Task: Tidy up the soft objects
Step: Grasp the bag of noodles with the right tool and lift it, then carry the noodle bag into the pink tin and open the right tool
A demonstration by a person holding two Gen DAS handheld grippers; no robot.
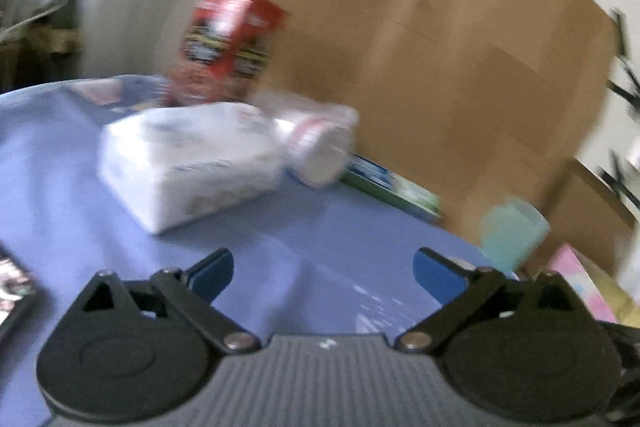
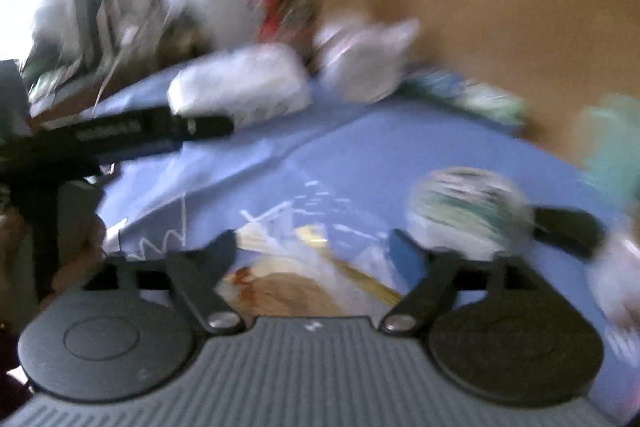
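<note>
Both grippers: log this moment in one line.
left gripper: open, empty | right gripper: open, over clear bag | tissue pack: untouched

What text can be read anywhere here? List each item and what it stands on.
None can be read; motion blur smears it all.
Red carton: yellow and white print, illegible.
White tissue pack: faint marks, illegible.
Green and blue box: illegible.
Left gripper seen from the right wrist: pale label, illegible.
</note>
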